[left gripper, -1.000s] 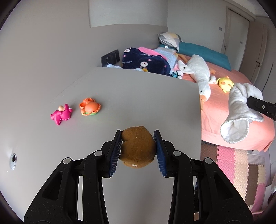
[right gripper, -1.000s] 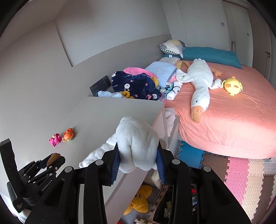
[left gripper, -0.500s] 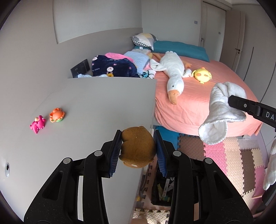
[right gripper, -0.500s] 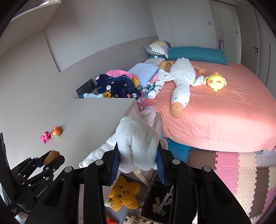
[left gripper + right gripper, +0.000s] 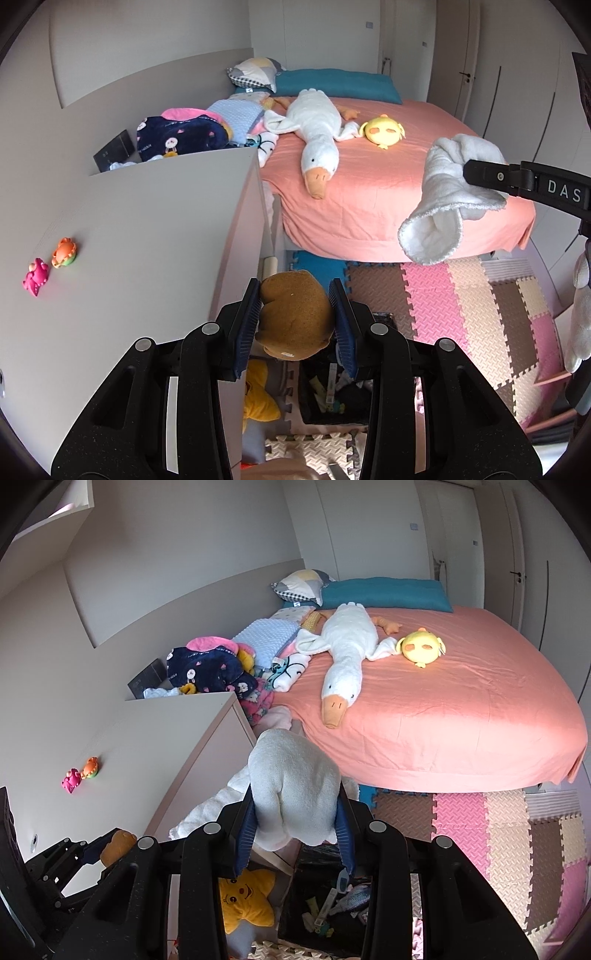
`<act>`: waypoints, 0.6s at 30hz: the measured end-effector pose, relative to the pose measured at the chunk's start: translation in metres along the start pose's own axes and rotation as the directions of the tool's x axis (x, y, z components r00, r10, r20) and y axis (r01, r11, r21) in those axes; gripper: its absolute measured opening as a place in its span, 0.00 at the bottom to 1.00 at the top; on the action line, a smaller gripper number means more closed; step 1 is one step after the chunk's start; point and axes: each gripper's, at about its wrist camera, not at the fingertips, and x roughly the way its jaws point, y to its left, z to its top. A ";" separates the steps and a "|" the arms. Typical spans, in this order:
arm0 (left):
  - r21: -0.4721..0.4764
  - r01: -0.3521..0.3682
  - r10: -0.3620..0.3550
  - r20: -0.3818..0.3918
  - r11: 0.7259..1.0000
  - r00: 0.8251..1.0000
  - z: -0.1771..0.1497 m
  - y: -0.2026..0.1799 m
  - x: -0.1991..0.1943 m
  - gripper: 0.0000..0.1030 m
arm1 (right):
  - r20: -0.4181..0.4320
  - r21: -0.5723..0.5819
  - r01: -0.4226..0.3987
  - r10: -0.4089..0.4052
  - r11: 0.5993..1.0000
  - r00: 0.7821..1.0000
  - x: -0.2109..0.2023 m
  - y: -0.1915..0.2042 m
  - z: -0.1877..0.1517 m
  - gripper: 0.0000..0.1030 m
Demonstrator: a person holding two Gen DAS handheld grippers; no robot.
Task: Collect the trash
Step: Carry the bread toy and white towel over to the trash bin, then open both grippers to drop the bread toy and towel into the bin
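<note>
Above the black bin (image 5: pixel 325 904) by the desk (image 5: pixel 129 240): our left tongs (image 5: pixel 295 317) clench a brown plush toy (image 5: pixel 293 314); our right tongs (image 5: pixel 295 819) clench a white towel (image 5: pixel 295 779). Beyond, on the desk, a pink toy (image 5: pixel 36 272) touching an orange toy (image 5: pixel 64 252); on the bed (image 5: pixel 461 716), a plush goose (image 5: pixel 345 653).

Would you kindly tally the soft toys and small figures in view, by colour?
White: 1, goose
Yellow: 2, chick, star
Brown: 1, plush in left claw
Pink: 1, figure
Orange: 1, figure
Total: 6
</note>
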 end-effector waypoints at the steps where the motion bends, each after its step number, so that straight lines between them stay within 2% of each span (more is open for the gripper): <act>1: 0.008 0.005 -0.005 -0.003 1.000 1.000 -0.001 -0.004 0.000 0.36 | 0.001 0.003 0.003 -0.003 1.000 1.000 -0.001 -0.002 -0.001 0.38; 7: 0.041 0.057 -0.056 -0.016 0.998 0.998 -0.004 -0.023 0.001 0.37 | -0.005 0.033 0.025 -0.025 0.999 1.000 0.000 -0.016 -0.004 0.38; 8: 0.042 0.069 -0.068 -0.017 0.997 0.998 -0.005 -0.024 0.000 0.37 | -0.008 0.040 0.035 -0.035 0.999 0.999 0.000 -0.019 -0.003 0.43; 9: 0.046 0.090 -0.090 -0.017 0.995 0.996 -0.006 -0.025 -0.001 0.38 | -0.013 0.046 0.048 -0.047 0.998 0.999 0.002 -0.021 -0.002 0.54; 10: 0.053 0.102 -0.101 -0.021 0.993 0.995 -0.005 -0.025 -0.001 0.57 | -0.018 0.051 0.075 -0.074 0.996 0.997 0.003 -0.023 0.000 0.61; 11: 0.054 0.092 -0.091 -0.017 0.994 0.996 -0.006 -0.025 -0.002 0.89 | -0.010 0.061 0.113 -0.112 0.992 0.994 0.002 -0.025 0.002 0.73; 12: 0.052 0.066 -0.067 0.006 0.996 0.998 -0.006 -0.024 -0.006 0.94 | 0.009 0.073 0.147 -0.148 0.986 0.989 -0.001 -0.027 0.004 0.79; 14: 0.055 0.032 -0.035 0.052 0.998 0.998 -0.006 -0.023 -0.013 0.94 | 0.035 0.080 0.160 -0.164 0.984 0.986 -0.005 -0.030 0.007 0.80; 18: 0.041 0.043 -0.045 0.044 0.998 0.998 -0.002 -0.017 -0.016 0.94 | 0.036 0.086 0.156 -0.159 0.984 0.987 -0.004 -0.031 0.008 0.80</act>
